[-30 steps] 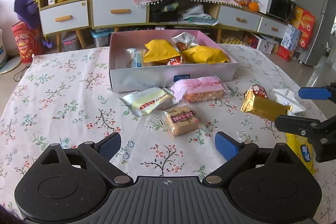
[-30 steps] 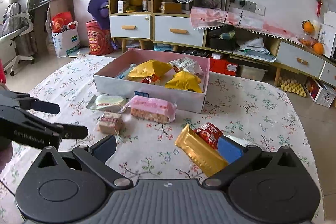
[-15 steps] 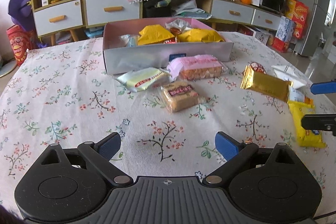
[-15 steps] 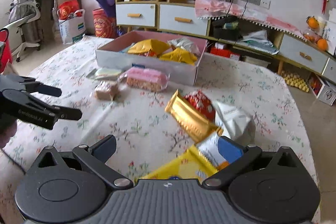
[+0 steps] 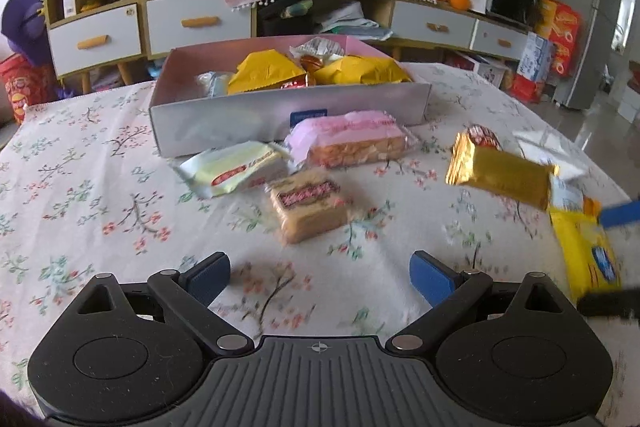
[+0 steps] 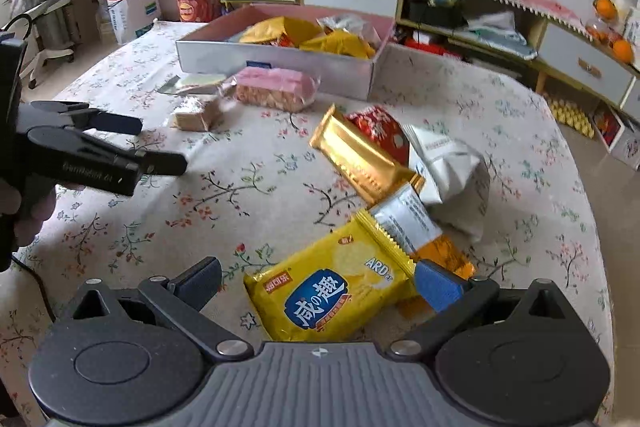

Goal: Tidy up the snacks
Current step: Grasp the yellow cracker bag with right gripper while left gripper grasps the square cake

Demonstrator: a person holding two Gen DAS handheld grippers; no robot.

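Below, yellow packet [image 6: 340,291] between right gripper's [image 6: 318,283] spread fingers

Left tongs [image 5: 319,277] spread wide above floral tablecloth [image 5: 80,195], wrapped cake [image 5: 308,205] just ahead, snack box [image 5: 256,115] behind

The yellow snack packet [image 6: 334,291] reads "咸の趣" and "ARD"; other print is illegible.

Floral-cloth table [image 5: 80,187] carries open box [image 5: 240,123] (already part-filled), loose snack packets [image 6: 332,291] scattered in front.
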